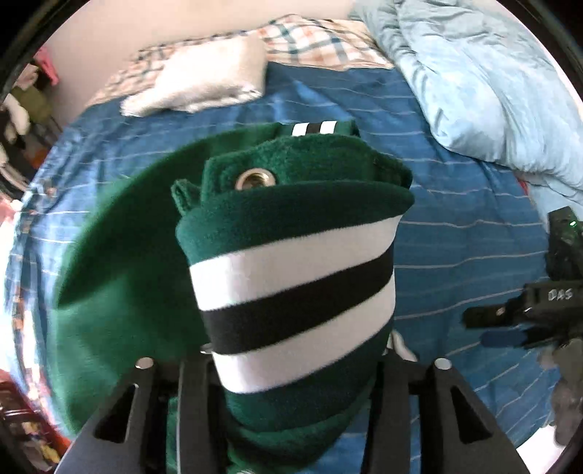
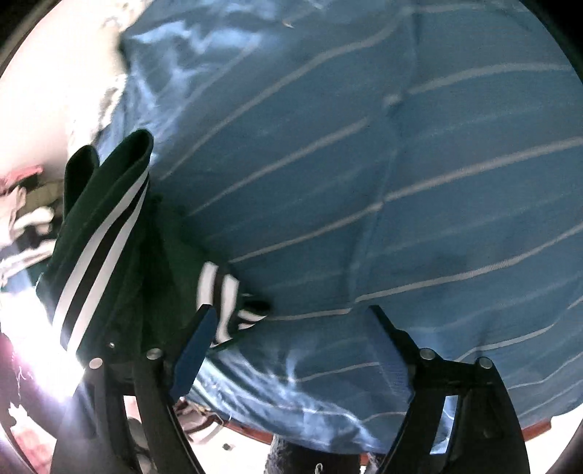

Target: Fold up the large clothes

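Left gripper [image 1: 291, 368] grips the green striped garment [image 1: 277, 233] bunched above the bed [image 1: 455, 237]; I judge its loosening hold could drop the fold. Right gripper [image 2: 291, 328] gapes empty beside a dangling striped cuff.

A bed [image 1: 455, 255] fills the scene, under a blue sheet with thin pale stripes; a light blue duvet [image 1: 473, 84] is bunched at far right; a white pillow [image 1: 204, 84] lies far left on plaid bedding [image 1: 320, 40]; a pale wall [image 1: 109, 29] stands beyond; clutter [image 1: 22, 102] crowds the left edge.
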Action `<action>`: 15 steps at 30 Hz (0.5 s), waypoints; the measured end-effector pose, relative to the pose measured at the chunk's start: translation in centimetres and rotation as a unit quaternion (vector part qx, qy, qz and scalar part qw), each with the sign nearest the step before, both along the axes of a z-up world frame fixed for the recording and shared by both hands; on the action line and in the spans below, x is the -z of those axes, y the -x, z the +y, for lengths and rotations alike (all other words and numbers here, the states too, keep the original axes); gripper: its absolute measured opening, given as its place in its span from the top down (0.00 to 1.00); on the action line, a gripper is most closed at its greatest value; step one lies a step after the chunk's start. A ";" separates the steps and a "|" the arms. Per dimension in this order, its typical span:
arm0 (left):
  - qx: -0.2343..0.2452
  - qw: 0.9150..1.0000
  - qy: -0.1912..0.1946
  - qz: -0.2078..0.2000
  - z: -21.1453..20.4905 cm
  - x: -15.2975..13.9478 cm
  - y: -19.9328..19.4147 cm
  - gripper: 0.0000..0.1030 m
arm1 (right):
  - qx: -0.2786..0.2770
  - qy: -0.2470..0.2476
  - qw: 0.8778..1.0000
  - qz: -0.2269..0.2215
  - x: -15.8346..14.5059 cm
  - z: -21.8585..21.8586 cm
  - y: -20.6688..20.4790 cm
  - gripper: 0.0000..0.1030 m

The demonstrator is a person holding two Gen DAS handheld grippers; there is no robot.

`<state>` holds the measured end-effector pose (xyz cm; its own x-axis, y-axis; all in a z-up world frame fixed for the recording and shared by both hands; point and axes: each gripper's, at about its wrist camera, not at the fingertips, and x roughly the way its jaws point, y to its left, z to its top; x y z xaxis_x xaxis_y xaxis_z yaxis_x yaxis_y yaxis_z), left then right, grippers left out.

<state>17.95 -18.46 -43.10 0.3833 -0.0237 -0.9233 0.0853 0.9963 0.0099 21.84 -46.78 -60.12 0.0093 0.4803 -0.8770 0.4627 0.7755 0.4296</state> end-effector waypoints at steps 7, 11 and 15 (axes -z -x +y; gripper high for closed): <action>-0.028 0.999 0.039 -0.001 3.0 -1.6 0.0 0.14 | -0.019 -0.018 0.999 -0.042 -2.9 1.0 -2.9 0.17; -0.090 0.993 0.072 -0.019 5.6 -4.2 0.4 0.14 | -0.019 -0.034 0.997 -0.062 -4.4 1.8 -4.5 0.17; -0.187 0.982 0.022 -0.025 11.4 -3.8 0.8 0.08 | -0.037 -0.076 0.993 -0.077 -5.2 4.7 -6.2 0.17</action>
